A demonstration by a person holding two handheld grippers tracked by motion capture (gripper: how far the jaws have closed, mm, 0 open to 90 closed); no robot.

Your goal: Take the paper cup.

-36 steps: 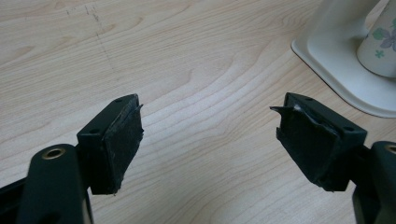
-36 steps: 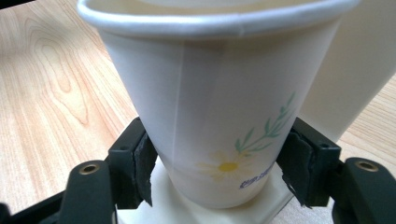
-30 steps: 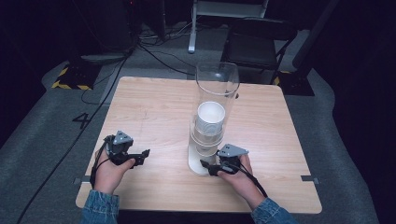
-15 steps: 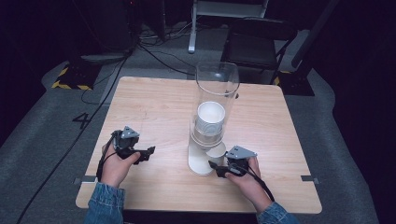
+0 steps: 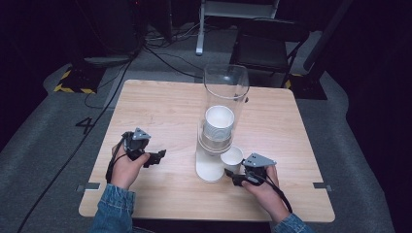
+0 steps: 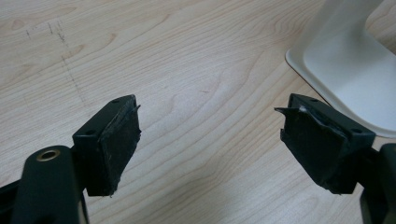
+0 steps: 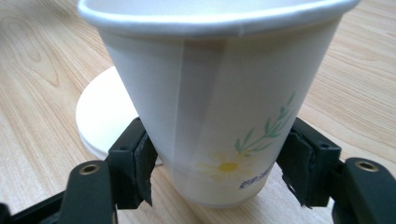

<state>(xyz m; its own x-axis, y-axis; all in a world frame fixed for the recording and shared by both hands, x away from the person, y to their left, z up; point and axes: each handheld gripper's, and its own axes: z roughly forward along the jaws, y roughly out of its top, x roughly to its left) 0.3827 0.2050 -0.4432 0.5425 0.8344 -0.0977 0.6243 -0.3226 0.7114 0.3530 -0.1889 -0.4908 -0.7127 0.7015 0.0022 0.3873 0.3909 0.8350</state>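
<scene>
A clear tube dispenser (image 5: pixel 226 85) stands on a white base (image 5: pixel 208 171) mid-table, with a stack of white paper cups (image 5: pixel 218 124) inside it. One paper cup (image 5: pixel 232 158) with a daisy print (image 7: pixel 210 93) stands just right of the base, and my right gripper (image 5: pixel 234 177) is shut on its lower part (image 7: pixel 217 172). The left gripper (image 5: pixel 156 158) is held open left of the base, low over bare wood. Its jaws (image 6: pixel 210 135) are wide apart with nothing between them. The base corner (image 6: pixel 355 79) lies ahead on the right.
The wooden table (image 5: pixel 165 111) has bare room on its left and far side. A dark chair (image 5: pixel 265 46) and cables on the floor (image 5: pixel 160 53) lie beyond the far edge. The white base (image 7: pixel 102 116) sits behind the held cup.
The right gripper has drawn back toward the near right, and a cup now stands in its jaws beside the base. The left gripper has shifted right, nearer the base.
</scene>
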